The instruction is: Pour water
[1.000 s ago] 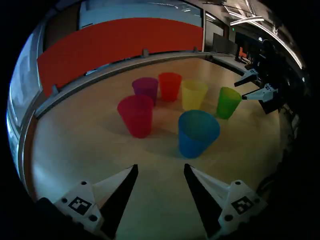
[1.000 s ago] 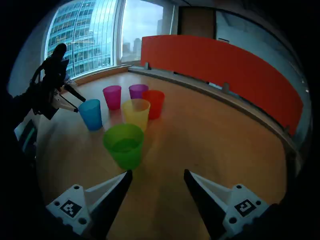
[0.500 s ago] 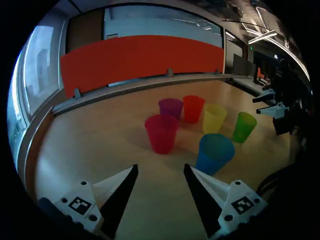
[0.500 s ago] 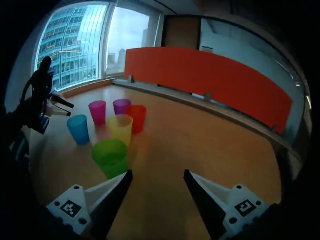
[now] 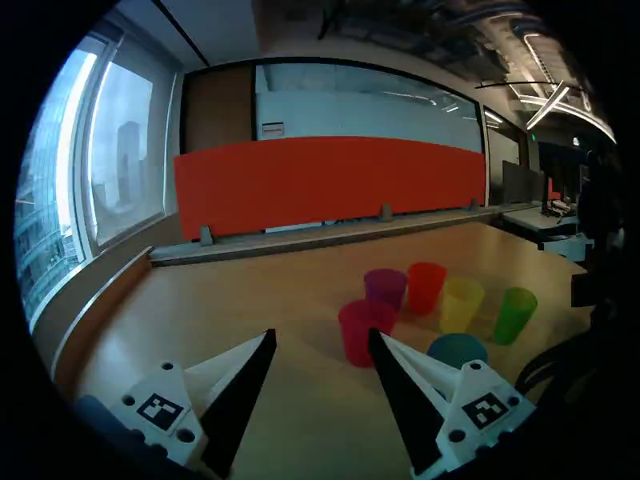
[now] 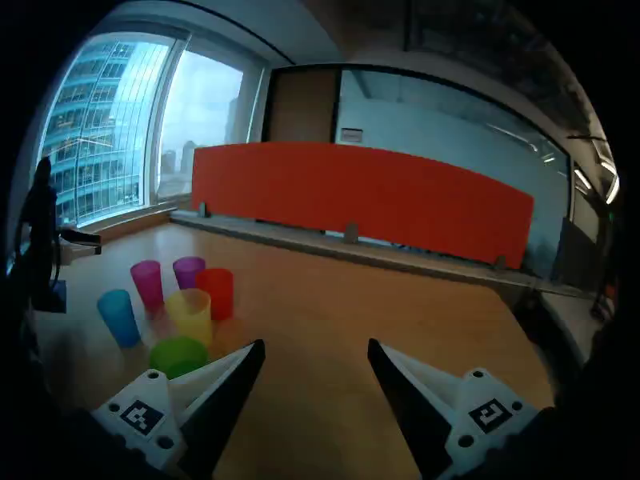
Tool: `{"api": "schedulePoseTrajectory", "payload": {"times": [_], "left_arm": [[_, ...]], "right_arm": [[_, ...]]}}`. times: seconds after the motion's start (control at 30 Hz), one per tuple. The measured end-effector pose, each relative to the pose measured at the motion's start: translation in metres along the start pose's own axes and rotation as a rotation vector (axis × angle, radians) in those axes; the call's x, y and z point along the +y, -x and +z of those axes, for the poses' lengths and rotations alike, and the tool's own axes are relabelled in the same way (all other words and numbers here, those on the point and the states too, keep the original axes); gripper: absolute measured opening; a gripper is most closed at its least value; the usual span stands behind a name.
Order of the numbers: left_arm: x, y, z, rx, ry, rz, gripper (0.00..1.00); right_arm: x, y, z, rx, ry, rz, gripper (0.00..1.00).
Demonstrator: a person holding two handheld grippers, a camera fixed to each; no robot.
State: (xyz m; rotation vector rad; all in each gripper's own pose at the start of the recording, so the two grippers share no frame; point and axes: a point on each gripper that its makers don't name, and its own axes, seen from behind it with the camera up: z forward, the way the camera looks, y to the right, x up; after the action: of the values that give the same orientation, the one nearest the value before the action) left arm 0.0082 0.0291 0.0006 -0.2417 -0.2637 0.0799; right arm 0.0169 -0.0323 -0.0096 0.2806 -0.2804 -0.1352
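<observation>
Six plastic cups stand grouped on the wooden table [image 5: 232, 304]. In the left gripper view they are pink [image 5: 364, 328], purple [image 5: 386, 286], red [image 5: 426, 285], yellow [image 5: 462, 302], green [image 5: 514, 314] and blue [image 5: 456, 349], the blue one partly behind my right finger. My left gripper [image 5: 320, 334] is open, held back from the cups with nothing between its fingers. In the right gripper view the green cup [image 6: 178, 355] sits nearest, partly behind the left finger, with yellow [image 6: 189, 314], red [image 6: 215, 292], purple [image 6: 189, 272], pink [image 6: 147, 284] and blue [image 6: 118, 317] beyond. My right gripper [image 6: 314, 344] is open.
An orange partition [image 5: 328, 180] runs along the table's far edge, with tall windows [image 6: 104, 152] beside it. The other gripper, held by a dark hand [image 6: 40, 240], sits at the far left of the right gripper view. Bare tabletop [image 6: 360, 304] lies right of the cups.
Both grippers have drawn back and tilted up. The cups have shrunk and sunk lower in both views, and more of the room and partition shows. Both stay open.
</observation>
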Motion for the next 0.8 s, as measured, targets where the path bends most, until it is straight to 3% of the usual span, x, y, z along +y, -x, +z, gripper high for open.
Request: {"api": "schedulePoseTrajectory", "payload": {"times": [0.4, 0.8], "left_arm": [[-0.013, -0.036, -0.012, 0.159, -0.120, -0.064, 0.85], [-0.014, -0.057, -0.019, 0.237, -0.158, -0.100, 0.85]], "right_arm": [[0.025, -0.042, -0.007, 0.180, 0.160, 0.091, 1.00], [0.039, -0.063, -0.023, 0.293, 0.269, 0.153, 1.00]]}}
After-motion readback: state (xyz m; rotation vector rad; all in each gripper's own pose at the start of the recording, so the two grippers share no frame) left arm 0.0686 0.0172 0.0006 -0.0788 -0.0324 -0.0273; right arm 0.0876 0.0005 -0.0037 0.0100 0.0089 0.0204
